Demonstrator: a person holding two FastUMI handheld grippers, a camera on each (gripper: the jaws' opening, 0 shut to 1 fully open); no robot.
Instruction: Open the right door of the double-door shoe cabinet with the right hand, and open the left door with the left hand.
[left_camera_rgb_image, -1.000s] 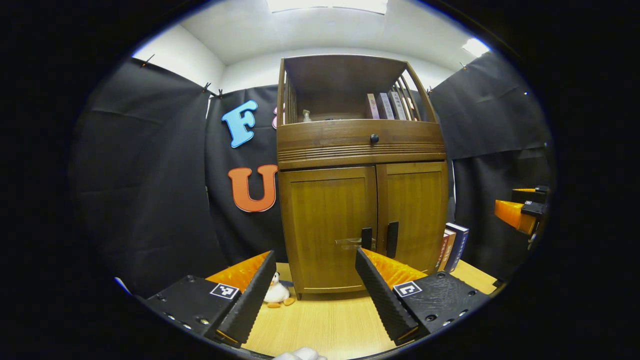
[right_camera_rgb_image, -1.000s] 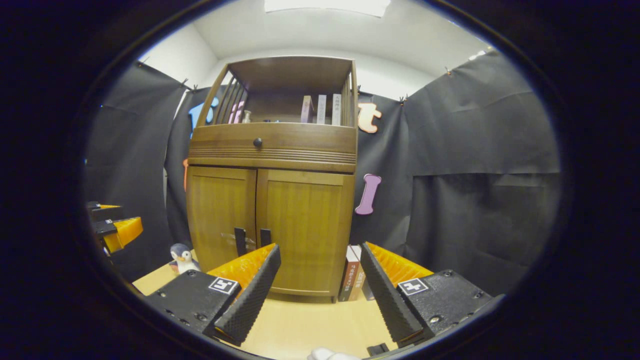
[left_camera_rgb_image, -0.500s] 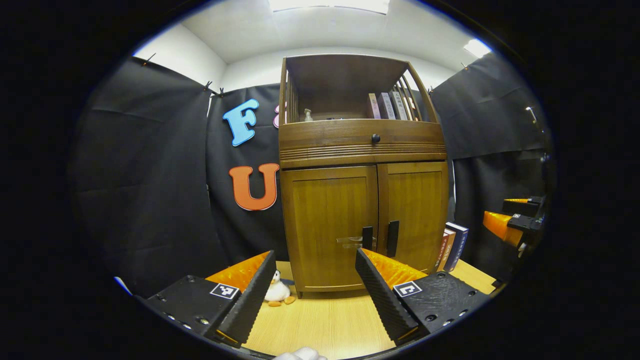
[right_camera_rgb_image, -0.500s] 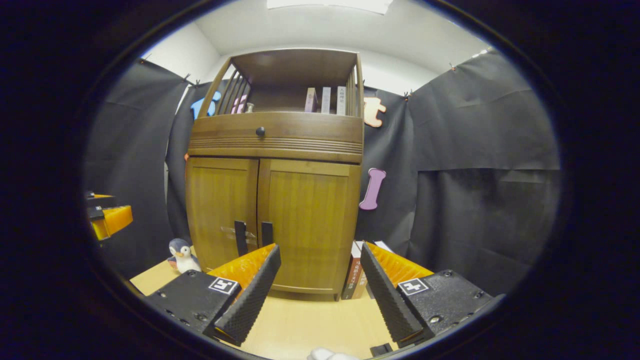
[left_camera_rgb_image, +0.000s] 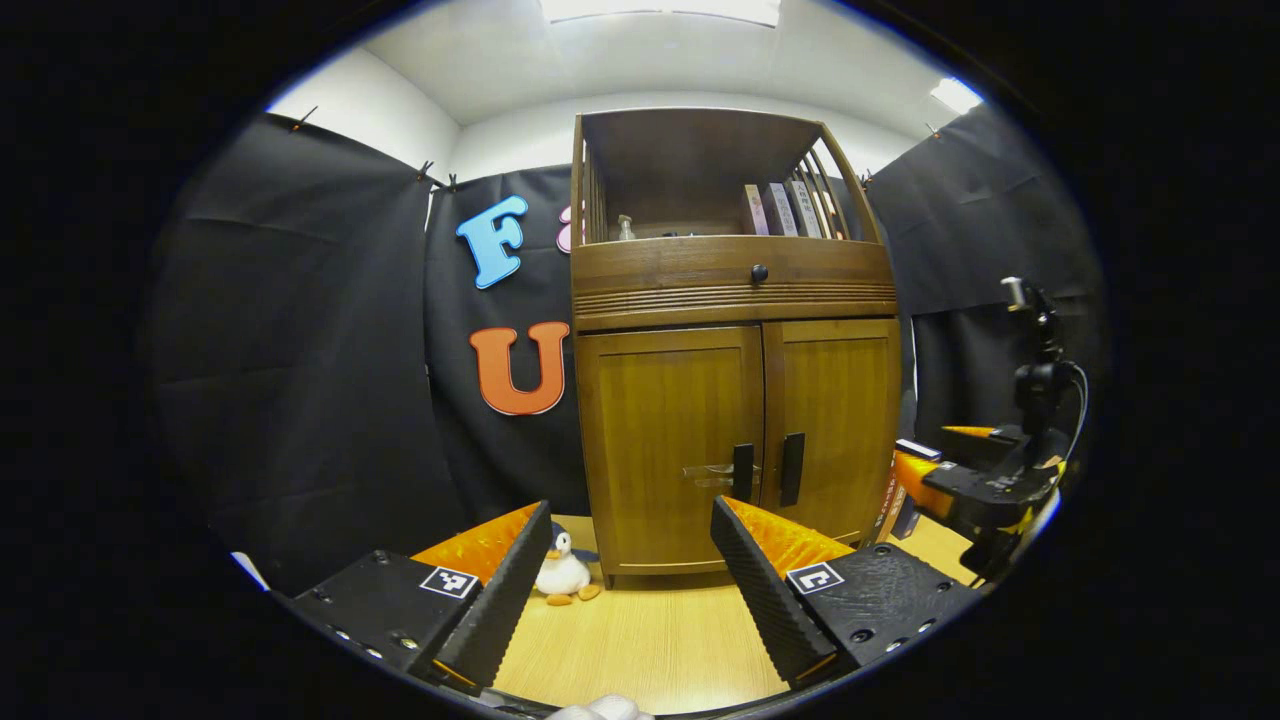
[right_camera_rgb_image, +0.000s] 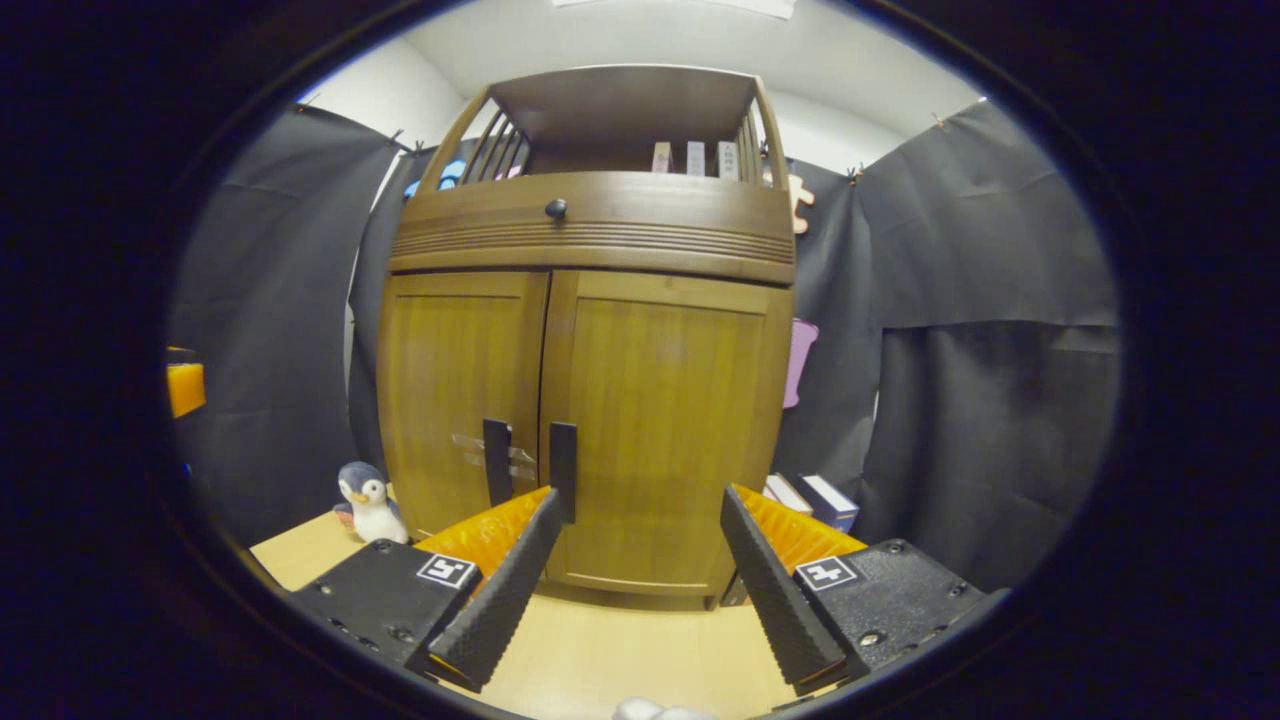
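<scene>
step: approach right door, judged | cabinet (right_camera_rgb_image: 585, 380) upright on worktop (right_camera_rgb_image: 600, 655), both doors shut | right gripper (right_camera_rgb_image: 640, 590) fingers wide apart, empty, near right handle (right_camera_rgb_image: 562, 472) | left gripper (left_camera_rgb_image: 625, 590) fingers wide apart, empty, farther off | advice: centre fingers on right handle, avoid left handle (right_camera_rgb_image: 496, 462) just beside, close, pull along the hinge arc

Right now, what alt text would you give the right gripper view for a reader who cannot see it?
A wooden shoe cabinet with both doors shut stands ahead of the open right gripper, whose jaws point toward the right door and its dark handle. A toy penguin sits left of the cabinet; books stand to its right.
</scene>
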